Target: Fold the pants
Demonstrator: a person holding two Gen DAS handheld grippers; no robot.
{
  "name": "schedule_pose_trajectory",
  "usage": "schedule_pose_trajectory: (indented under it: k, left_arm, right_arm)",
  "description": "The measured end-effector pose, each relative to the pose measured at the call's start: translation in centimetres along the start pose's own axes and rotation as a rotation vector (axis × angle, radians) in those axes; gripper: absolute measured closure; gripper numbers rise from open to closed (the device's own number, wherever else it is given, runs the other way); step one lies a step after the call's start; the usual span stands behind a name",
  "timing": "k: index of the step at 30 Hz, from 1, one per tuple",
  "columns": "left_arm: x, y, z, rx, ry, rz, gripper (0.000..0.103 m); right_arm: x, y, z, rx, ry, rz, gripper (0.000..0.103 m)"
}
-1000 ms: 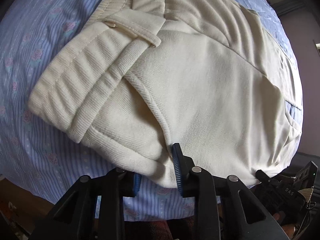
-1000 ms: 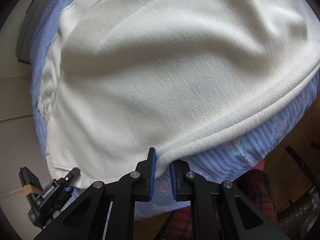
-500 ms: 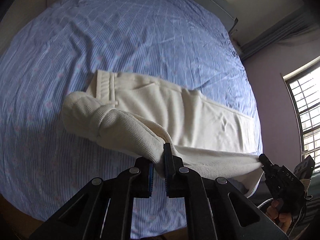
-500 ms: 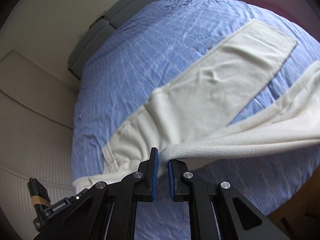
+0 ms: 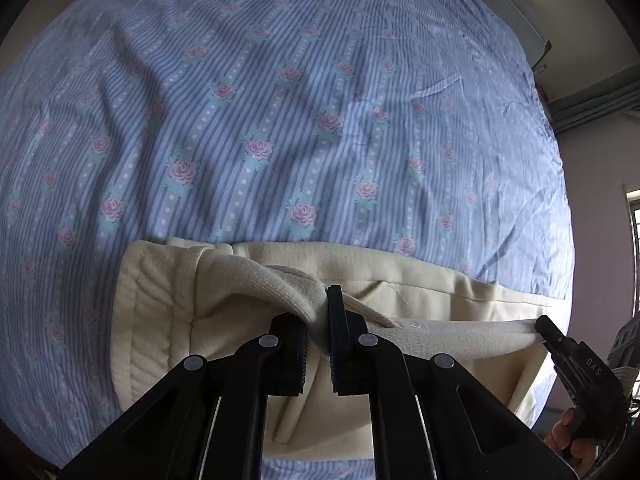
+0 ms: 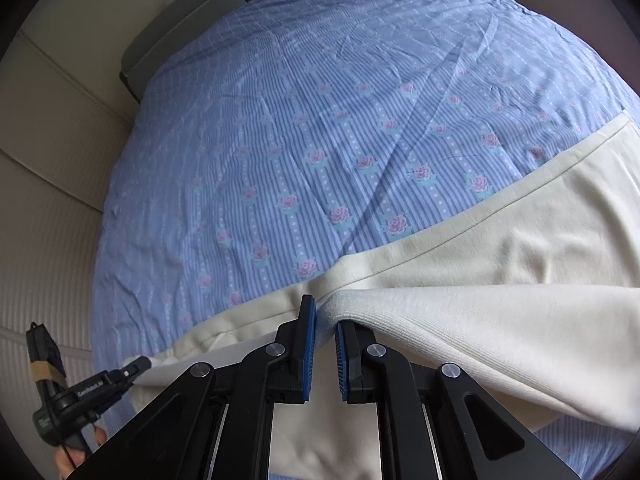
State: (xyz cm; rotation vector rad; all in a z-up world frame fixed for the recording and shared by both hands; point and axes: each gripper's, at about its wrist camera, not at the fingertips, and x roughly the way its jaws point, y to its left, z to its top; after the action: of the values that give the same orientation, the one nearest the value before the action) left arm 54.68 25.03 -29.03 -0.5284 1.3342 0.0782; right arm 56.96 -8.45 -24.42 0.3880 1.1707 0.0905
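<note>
Cream pants (image 5: 420, 280) lie across the near part of a bed. My left gripper (image 5: 318, 320) is shut on a bunched fold of the ribbed waistband end, lifted off the bed. In the right wrist view the pants (image 6: 520, 256) stretch to the right, and my right gripper (image 6: 325, 320) is shut on the ribbed edge of the upper layer. That layer hangs taut between the two grippers above the lower layer. The other gripper shows at the edge of each view: the right gripper (image 5: 544, 330) and the left gripper (image 6: 138, 364), each pinching cloth.
The bed sheet (image 5: 280, 120) is blue striped with pink roses and wrinkled. A grey headboard (image 6: 180, 32) and beige padded wall (image 6: 52, 160) lie beyond it. A person's hand (image 5: 568, 440) holds the right tool. A window (image 5: 634, 216) is at the far right.
Both grippers lifted the pinched edge of the pants and carried it far across the bed. The left jaws closed onto the cloth. The pants sank low in both views, the sheet filling them.
</note>
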Motion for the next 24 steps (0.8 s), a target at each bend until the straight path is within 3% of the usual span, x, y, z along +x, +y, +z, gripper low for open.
schedule_pose_trajectory:
  k: [5, 6, 7, 8, 9, 11, 12, 18, 24]
  left_arm:
    - [2.4, 0.3, 1.2, -0.017, 0.041, 0.019, 0.085]
    - [2.1, 0.4, 1.3, -0.031, 0.038, 0.021, 0.079]
    - [1.5, 0.2, 1.4, -0.037, 0.019, 0.041, 0.071]
    - [0.3, -0.1, 1.4, -0.029, -0.025, 0.075, 0.042]
    - [-1.3, -0.5, 1.3, -0.006, -0.096, 0.102, 0.022]
    - [-4.5, -1.6, 0.8, 0.066, -0.224, 0.131, 0.02]
    - [-5.8, -2.2, 0.5, 0.103, -0.245, 0.134, 0.02]
    - [-11.7, -6.3, -5.7, 0.348, -0.291, 0.033, 0.02]
    - [-14.6, -12.2, -14.6, 0.493, -0.273, -0.125, 0.02]
  right_arm:
    - [2.7, -0.2, 0.6, -0.003, 0.082, -0.03, 0.084]
    - [2.6, -0.1, 0.6, -0.009, 0.092, -0.025, 0.082]
    - [2.4, 0.1, 0.7, -0.014, 0.097, -0.016, 0.074]
    - [2.0, 0.3, 0.6, -0.015, 0.102, 0.001, 0.065]
    - [1.5, 0.6, 0.5, -0.017, 0.109, 0.02, 0.057]
    - [-0.1, 1.7, 0.4, -0.054, 0.092, 0.056, 0.05]
    - [-1.4, 2.2, 0.2, -0.083, 0.062, 0.068, 0.05]
    - [-10.4, 3.1, -2.6, -0.173, -0.07, 0.118, 0.044]
    - [-18.4, -2.6, -7.3, -0.143, -0.135, 0.083, 0.041]
